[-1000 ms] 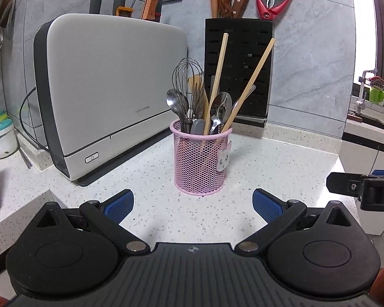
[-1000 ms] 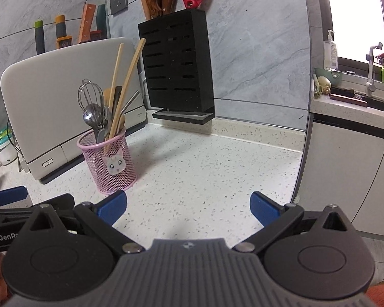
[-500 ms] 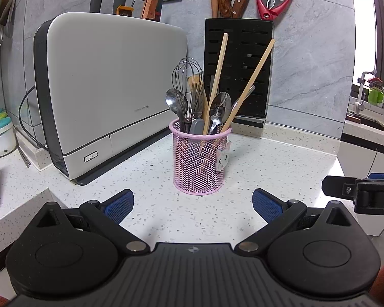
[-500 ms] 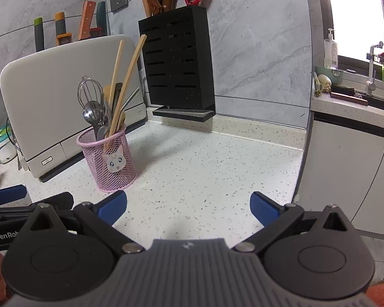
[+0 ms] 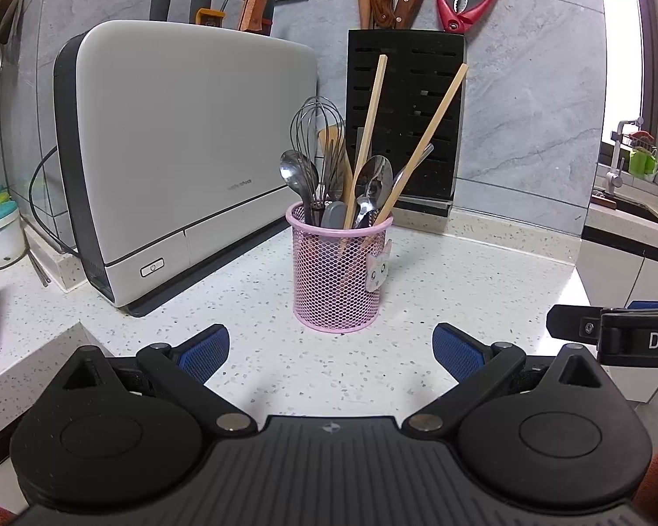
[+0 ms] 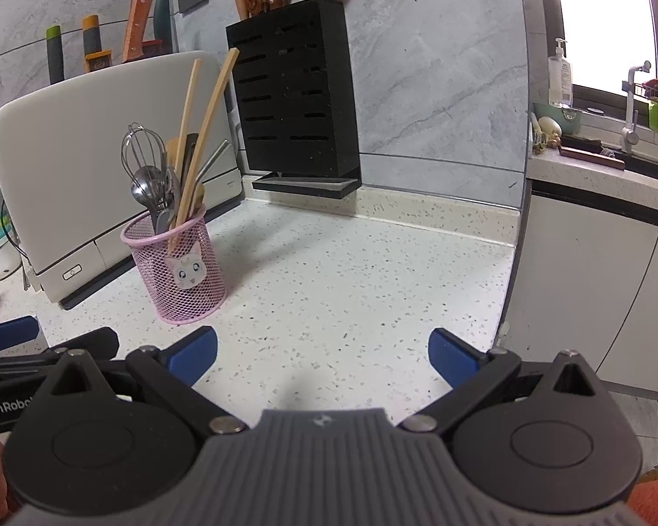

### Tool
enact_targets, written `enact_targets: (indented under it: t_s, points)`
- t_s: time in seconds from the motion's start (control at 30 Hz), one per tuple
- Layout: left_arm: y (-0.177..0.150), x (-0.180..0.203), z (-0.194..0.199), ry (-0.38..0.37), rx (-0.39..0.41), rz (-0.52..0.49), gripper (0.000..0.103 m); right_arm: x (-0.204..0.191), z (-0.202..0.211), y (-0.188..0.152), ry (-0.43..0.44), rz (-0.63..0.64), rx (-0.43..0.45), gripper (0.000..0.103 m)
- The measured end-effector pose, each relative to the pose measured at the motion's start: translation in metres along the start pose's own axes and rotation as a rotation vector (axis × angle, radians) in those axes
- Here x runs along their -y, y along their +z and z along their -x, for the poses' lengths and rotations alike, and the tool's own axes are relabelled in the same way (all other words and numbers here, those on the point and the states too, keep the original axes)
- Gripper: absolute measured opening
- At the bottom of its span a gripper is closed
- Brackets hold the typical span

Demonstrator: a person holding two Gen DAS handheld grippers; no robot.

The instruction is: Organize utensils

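On countertop (image 5: pixel 460 271): pink mesh holder (image 5: pixel 340 271) crammed with utensils; both grippers (image 5: pixel 329 346) (image 6: pixel 322 350) wide, empty.

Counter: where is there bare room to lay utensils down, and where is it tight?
Free: the counter between the pink holder, the knife block and the right edge; also the strip in front of the holder. Tight: the gap between holder and white appliance, and the cluttered left end.

Drawn slightly closer to the pink mesh holder (image 5: pixel 338 272) with the left tongs (image 5: pixel 329 350), which now sit a little higher in the right view. Swung a touch leftward with the right tongs (image 6: pixel 322 357), leaving the holder nearer the middle there.
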State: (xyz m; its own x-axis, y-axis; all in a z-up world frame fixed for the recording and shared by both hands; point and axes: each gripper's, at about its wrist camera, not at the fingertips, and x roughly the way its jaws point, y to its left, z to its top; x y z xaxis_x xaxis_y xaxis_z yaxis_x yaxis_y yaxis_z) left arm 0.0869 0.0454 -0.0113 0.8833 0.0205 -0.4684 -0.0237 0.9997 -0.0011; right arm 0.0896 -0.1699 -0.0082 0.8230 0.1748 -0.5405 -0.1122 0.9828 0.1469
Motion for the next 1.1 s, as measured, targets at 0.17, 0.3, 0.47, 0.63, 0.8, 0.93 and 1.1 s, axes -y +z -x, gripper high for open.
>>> enact_targets:
  t_s: [0.17, 0.3, 0.47, 0.63, 0.8, 0.93, 1.1]
  points:
    - [-0.0008, 0.0009, 0.0006, -0.002, 0.003, -0.004, 0.103, 0.0007, 0.0006, -0.0003, -0.002, -0.012, -0.001, 0.1]
    - [-0.001, 0.0008, 0.0007, -0.002, 0.003, -0.005, 0.103, -0.0003, 0.0012, -0.0007, -0.001, -0.01, 0.0, 0.1]
    - [-0.0013, 0.0016, 0.0008, -0.003, 0.006, -0.012, 0.103, -0.0012, 0.0022, -0.0016, 0.001, -0.009, -0.002, 0.1]
    - [-0.0009, 0.0017, 0.0014, -0.003, 0.01, -0.016, 0.103, -0.0011, 0.0026, -0.002, 0.005, -0.007, -0.002, 0.1]
    - [-0.0006, 0.0013, 0.0016, -0.002, 0.011, -0.017, 0.103, -0.001, 0.0025, -0.0019, 0.007, -0.008, -0.004, 0.1]
    - [-0.0006, 0.0004, 0.0018, 0.001, 0.012, -0.019, 0.103, -0.0008, 0.0027, -0.0017, 0.007, -0.01, -0.004, 0.1]
    - [-0.0007, -0.0002, 0.0018, -0.001, 0.015, -0.024, 0.103, -0.0007, 0.0028, -0.0016, 0.009, -0.011, -0.003, 0.1]
